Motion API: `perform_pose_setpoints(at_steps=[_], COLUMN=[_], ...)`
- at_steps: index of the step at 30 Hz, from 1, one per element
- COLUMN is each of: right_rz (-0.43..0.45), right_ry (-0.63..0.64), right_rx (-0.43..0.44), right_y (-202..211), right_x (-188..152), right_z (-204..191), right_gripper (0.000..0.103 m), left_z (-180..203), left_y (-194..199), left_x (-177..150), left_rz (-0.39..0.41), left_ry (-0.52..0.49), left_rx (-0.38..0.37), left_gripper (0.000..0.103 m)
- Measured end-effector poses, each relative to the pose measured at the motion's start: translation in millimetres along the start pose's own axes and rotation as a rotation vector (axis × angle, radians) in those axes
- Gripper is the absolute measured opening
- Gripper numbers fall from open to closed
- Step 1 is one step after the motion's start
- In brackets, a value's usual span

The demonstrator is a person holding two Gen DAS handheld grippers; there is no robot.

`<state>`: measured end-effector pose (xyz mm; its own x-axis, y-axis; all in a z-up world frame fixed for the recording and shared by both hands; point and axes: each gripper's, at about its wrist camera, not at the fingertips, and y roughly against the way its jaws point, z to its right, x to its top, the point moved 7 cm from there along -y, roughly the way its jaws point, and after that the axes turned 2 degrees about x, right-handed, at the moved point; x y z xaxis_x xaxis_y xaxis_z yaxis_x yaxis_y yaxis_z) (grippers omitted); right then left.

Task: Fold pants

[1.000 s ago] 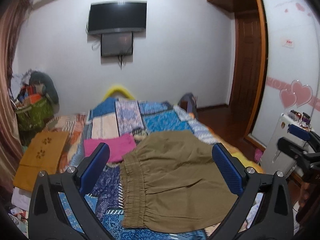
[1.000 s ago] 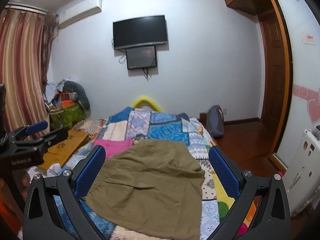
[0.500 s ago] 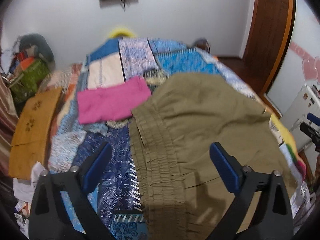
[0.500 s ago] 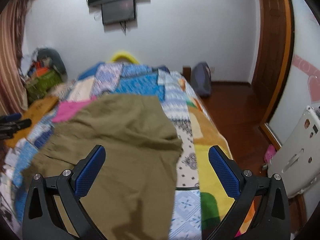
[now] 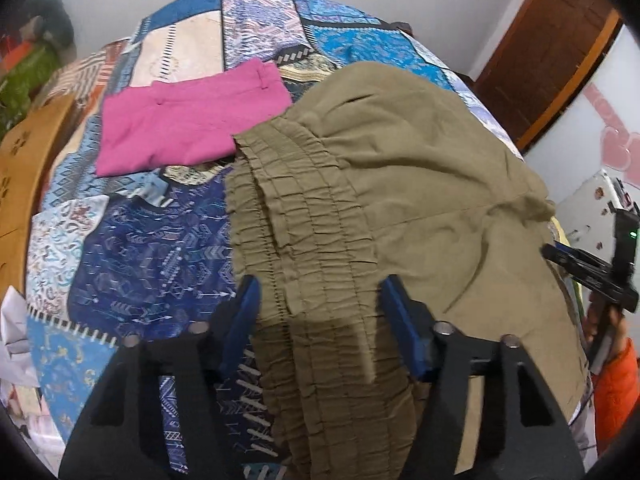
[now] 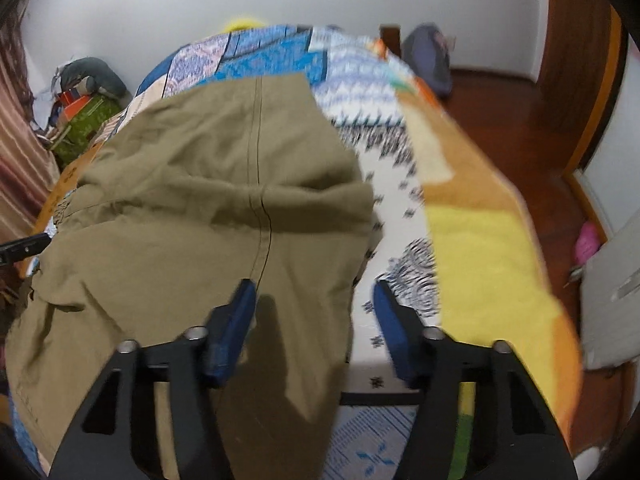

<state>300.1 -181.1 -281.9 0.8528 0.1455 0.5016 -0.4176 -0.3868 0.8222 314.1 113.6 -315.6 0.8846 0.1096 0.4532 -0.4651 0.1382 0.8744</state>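
Left wrist view: olive pants (image 5: 400, 184), matte woven cloth with a shirred, ribbed elastic waistband (image 5: 304, 232), lie spread on a patchwork quilt (image 5: 152, 248). Left gripper (image 5: 320, 300) straddles the waistband, jaws closing, blue pads not yet pressing. Right gripper (image 6: 314, 308) straddles the hem edge, closing, likewise clear. Pink folded garment (image 5: 188, 120) just beside.

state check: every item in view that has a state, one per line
olive pants: spread unfolded on the bed, wrinkled, elastic waistband toward the left gripper
pink garment: folded flat, beside the waistband
patchwork bedspread: laid over the bed
left gripper: closing, waistband between the jaws, pads not yet pressing
right gripper: closing, leg-end edge between the jaws, not yet pressed
wooden door: shut
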Motion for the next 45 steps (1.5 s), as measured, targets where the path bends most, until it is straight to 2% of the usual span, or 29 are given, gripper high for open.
perform_pose_setpoints(at_steps=[1,2,5,6,9,10,12,20,23,25,27,29,32,34,35,39,42,44,45], right_rz=[0.007,0.018,0.013,0.014,0.014,0.008,-0.005,-0.042,-0.084,-0.080,-0.037,0.013,0.049,0.063,0.065,0.024,-0.021,-0.015,-0.006], right_ry=[0.007,0.027,0.080,0.101,0.135,0.155,0.181,0.201,0.192,0.189,0.179,0.162,0.132,0.109,0.107,0.097,0.077,0.108,0.132], right_rx=[0.001,-0.003,-0.063,-0.066,-0.065,-0.073,-0.084,-0.106,-0.096,-0.095,-0.088,-0.075,-0.059,-0.043,-0.038,-0.016,0.039,0.027,0.011], right_y=[-2,-1,1,3,8,9,10,7,11,18,29,35,33,23,18,-17,-39,-45,-45], right_x=[0,-1,-4,-6,-11,-12,-12,-5,-1,3,14,28,49,63,70,83,81,81,81], right_z=[-2,-4,-4,-4,-2,-1,0,1,2,3,5,7,8,8,8,9,9,7,5], right_gripper=[0.037,0.033,0.013,0.011,0.010,0.010,0.009,0.010,0.014,0.018,0.035,0.044,0.045,0.045,0.045,0.044,0.044,0.028,0.026], left_z=[3,6,11,11,10,9,9,8,6,2,-4,-7,-6,-6,-6,-7,-7,-4,-3], left_y=[0,1,5,6,12,13,17,29,39,45,47,46,34,21,14,-18,-26,-27,-27], left_x=[-1,-1,-3,-4,-7,-9,-14,-27,-18,-5,12,25,44,50,52,50,47,49,50], left_rz=[0.000,0.001,0.013,0.017,0.013,0.011,0.008,-0.002,0.016,0.043,0.078,0.098,0.096,0.078,0.067,-0.014,-0.013,0.015,0.021], left_ry=[-0.010,-0.020,-0.062,-0.071,-0.062,-0.061,-0.062,-0.074,-0.084,-0.067,-0.036,-0.021,-0.020,-0.013,-0.010,0.010,0.018,-0.008,-0.015], left_rx=[-0.009,-0.008,0.037,0.048,0.042,0.051,0.065,0.086,0.098,0.099,0.103,0.108,0.101,0.095,0.093,0.073,0.061,0.067,0.075], left_gripper=[0.048,0.047,0.039,0.036,0.030,0.022,0.019,0.018,0.021,0.033,0.046,0.050,0.054,0.063,0.064,0.065,0.065,0.061,0.057])
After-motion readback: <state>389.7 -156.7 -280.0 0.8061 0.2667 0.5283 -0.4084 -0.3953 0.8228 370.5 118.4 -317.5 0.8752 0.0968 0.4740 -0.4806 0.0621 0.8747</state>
